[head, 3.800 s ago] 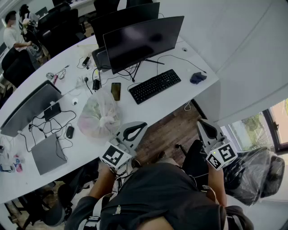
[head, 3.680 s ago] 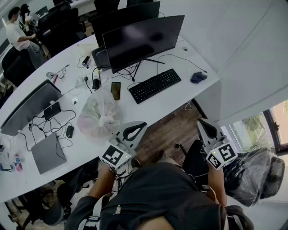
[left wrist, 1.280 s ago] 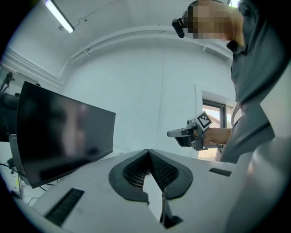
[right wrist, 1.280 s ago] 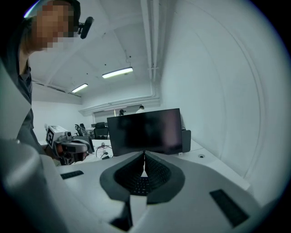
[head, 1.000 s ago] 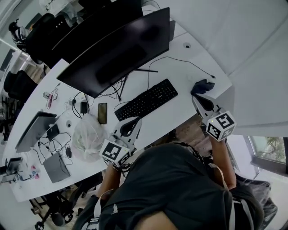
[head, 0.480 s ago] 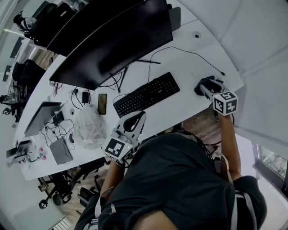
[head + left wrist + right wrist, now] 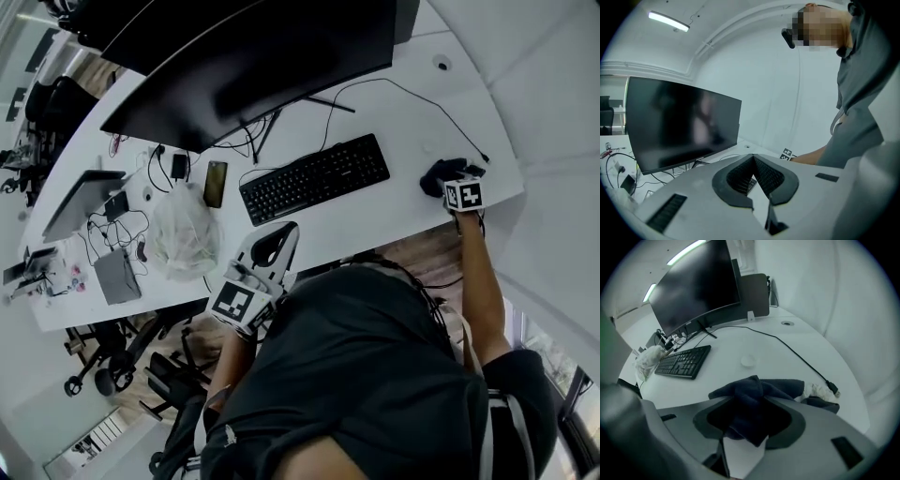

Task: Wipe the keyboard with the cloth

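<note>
Right gripper (image 7: 757, 405), jaws just opened wide, straddles the cloth (image 7: 783, 387) at 3 o'clock of the keyboard (image 7: 315, 177); left gripper (image 7: 753, 158), jaws pressed together, hangs at its 7 o'clock, farther off.

Clothing: dark short-sleeved shirt (image 7: 366, 375) worn; light-banded straps (image 7: 490, 436) noted at the shoulders | left gripper (image 7: 753, 158) and right gripper (image 7: 758, 404): pale grey moulded shells, jaws lined with dark ribbed pads (image 7: 768, 176) | marker cube (image 7: 234, 305) fitted on each, black squares printed on white faces.
</note>
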`<state>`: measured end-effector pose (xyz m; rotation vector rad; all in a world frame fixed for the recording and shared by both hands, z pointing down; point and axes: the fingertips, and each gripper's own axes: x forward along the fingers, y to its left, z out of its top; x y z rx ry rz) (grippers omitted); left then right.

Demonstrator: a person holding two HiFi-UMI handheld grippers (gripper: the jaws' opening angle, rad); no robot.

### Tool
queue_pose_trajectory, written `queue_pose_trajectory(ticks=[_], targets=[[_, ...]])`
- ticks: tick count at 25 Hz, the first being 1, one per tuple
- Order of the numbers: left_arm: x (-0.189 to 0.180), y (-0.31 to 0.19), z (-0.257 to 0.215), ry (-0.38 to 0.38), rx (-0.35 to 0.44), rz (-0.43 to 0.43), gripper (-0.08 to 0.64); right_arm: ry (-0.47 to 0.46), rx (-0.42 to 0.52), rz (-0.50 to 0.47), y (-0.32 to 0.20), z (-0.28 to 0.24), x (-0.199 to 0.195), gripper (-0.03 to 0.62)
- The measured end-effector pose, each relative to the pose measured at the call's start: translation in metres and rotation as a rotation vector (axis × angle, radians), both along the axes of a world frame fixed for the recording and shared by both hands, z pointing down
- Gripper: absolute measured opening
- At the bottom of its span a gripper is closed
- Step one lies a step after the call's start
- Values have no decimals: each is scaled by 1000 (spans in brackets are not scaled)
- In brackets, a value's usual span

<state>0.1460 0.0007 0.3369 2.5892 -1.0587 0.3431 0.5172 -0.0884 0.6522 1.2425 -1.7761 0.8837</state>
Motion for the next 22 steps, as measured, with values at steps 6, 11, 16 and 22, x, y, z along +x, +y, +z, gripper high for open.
queue_pose_trajectory(ticks=[6, 11, 16, 22], targets=[[-32, -7, 5, -13, -25, -66, 2, -78, 145, -127, -28, -62, -77, 51], [-49, -7, 8, -32, -46, -85, 2, -80, 195, -405, -67, -50, -209, 52], [-55, -10, 6, -41, -44, -96, 2, -75, 69, -654, -29, -18, -317, 51], [-58, -13, 11, -36, -60, -102, 2, -47, 150, -608, -32, -25, -299, 52]])
